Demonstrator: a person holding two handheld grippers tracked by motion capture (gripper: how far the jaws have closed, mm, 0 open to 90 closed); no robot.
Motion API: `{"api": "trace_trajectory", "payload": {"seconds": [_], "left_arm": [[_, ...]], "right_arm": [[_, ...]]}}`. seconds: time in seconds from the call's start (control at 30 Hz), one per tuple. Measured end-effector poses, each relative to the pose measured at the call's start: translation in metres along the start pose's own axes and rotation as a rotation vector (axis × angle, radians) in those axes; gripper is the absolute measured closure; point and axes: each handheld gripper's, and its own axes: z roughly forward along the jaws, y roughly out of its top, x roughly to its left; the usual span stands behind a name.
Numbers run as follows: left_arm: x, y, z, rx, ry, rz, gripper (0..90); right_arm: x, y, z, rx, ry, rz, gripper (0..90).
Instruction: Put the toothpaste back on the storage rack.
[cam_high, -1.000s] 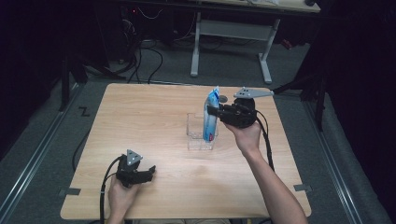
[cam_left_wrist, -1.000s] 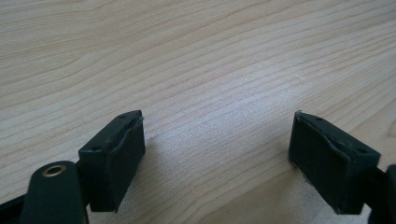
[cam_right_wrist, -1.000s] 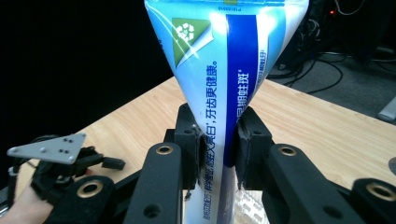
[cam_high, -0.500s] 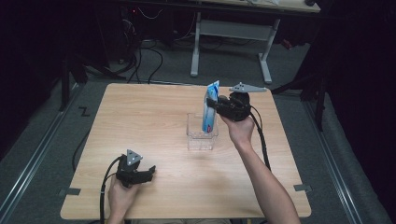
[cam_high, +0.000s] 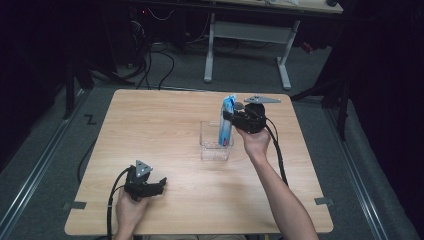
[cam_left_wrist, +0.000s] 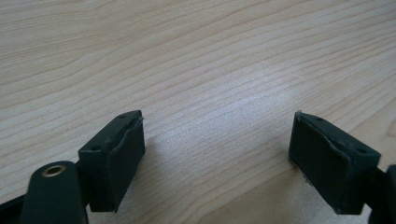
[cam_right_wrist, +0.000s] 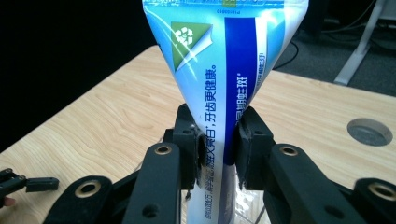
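I have the right gripper clamped on a blue and white toothpaste tube, which stands upright with its flat crimped end on top. In the right gripper view the two black pads press against the tube's sides at about mid-height, and the tube fans out wide above them, printed with a green recycling mark and white lettering. The tube's lower end reaches down into a clear plastic container that sits on the worktop a little right of its middle, nearer the far edge than the near one. I cannot tell whether the tube's bottom touches the container's floor. The container is transparent and open at the top, and the wood grain shows through its walls.

My left gripper rests low by the near left part of the worktop, close to the near edge and well apart from the container. Its jaws stand wide, with bare wood between them in the left gripper view, where both pads hover just over the surface. Its cable loops off the near edge. A round grommet hole sits in the worktop near the far right corner, beyond the right gripper.
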Motion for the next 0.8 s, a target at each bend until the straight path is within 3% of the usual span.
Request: {"api": "trace_trajectory", "payload": {"seconds": [0.3, 0.5, 0.8], "left_arm": [[0.000, 0.000, 0.000, 0.000, 0.000, 0.000, 18.9], [0.000, 0.000, 0.000, -0.001, 0.000, -0.002, 18.9], [0.000, 0.000, 0.000, -0.001, 0.001, -0.002, 18.9]], "right_arm": [[0.004, -0.007, 0.012, 0.041, 0.002, -0.019, 72.6], [0.001, -0.017, 0.015, 0.049, 0.016, 0.010, 72.4], [0.002, -0.022, 0.017, 0.083, 0.023, 0.001, 72.1]]}}
